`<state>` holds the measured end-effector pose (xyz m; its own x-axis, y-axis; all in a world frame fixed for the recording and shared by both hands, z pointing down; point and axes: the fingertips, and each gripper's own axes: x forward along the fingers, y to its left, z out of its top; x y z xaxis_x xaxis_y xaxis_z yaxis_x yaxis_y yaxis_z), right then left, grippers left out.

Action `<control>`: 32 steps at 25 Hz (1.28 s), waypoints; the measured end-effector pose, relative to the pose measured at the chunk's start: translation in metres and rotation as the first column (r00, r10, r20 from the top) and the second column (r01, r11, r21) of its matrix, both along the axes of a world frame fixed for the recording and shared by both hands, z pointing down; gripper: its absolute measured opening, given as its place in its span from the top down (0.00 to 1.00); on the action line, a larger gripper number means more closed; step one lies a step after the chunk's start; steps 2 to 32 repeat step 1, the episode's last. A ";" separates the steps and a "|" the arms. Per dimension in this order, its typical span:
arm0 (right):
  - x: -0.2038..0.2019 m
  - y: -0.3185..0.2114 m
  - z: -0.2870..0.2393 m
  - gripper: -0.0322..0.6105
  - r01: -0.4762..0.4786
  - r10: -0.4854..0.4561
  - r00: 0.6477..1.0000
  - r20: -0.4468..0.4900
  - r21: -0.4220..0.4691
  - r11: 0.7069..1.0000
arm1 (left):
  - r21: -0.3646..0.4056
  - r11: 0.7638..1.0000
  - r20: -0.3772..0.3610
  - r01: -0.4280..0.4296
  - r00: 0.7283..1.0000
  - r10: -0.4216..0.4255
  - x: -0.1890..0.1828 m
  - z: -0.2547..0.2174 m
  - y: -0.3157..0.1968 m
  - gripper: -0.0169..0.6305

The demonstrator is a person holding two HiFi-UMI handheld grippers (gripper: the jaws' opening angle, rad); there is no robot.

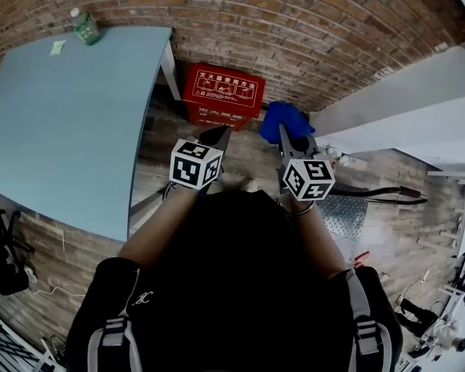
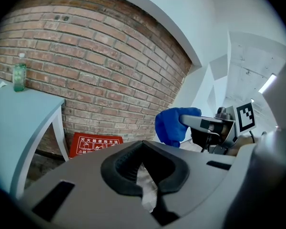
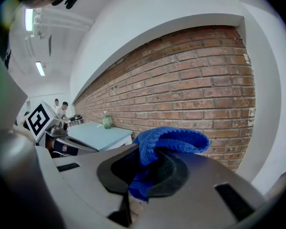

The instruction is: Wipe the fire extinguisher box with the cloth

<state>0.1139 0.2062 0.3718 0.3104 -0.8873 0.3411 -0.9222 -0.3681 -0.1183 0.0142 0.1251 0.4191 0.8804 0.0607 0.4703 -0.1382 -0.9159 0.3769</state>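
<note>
The red fire extinguisher box point(image 1: 222, 93) stands on the floor against the brick wall, also low in the left gripper view as the red box point(image 2: 94, 144). My right gripper point(image 1: 283, 130) is shut on a blue cloth point(image 1: 285, 119), held in the air to the right of the box and nearer me. The cloth point(image 3: 169, 140) bulges out of the closed jaws of the right gripper point(image 3: 145, 173). My left gripper point(image 1: 217, 136) hovers just in front of the box, jaws closed with nothing between them; the left gripper point(image 2: 145, 173) also sees the cloth point(image 2: 174, 125).
A pale blue table point(image 1: 62, 122) stands left of the box, with a green bottle point(image 1: 85, 28) at its far corner. A white wall ledge point(image 1: 403, 107) runs off to the right. A metal floor plate point(image 1: 342, 215) lies by my right arm.
</note>
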 end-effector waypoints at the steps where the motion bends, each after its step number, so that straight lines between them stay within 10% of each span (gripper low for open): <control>1: 0.001 0.000 0.000 0.88 0.003 -0.003 1.000 -0.004 0.000 1.000 | 0.000 1.000 0.000 0.000 1.000 0.000 0.001 0.000 0.001 0.98; 32: 0.001 0.000 0.000 0.88 0.003 -0.003 1.000 -0.004 0.000 1.000 | 0.000 1.000 0.000 0.000 1.000 0.000 0.001 0.000 0.001 0.98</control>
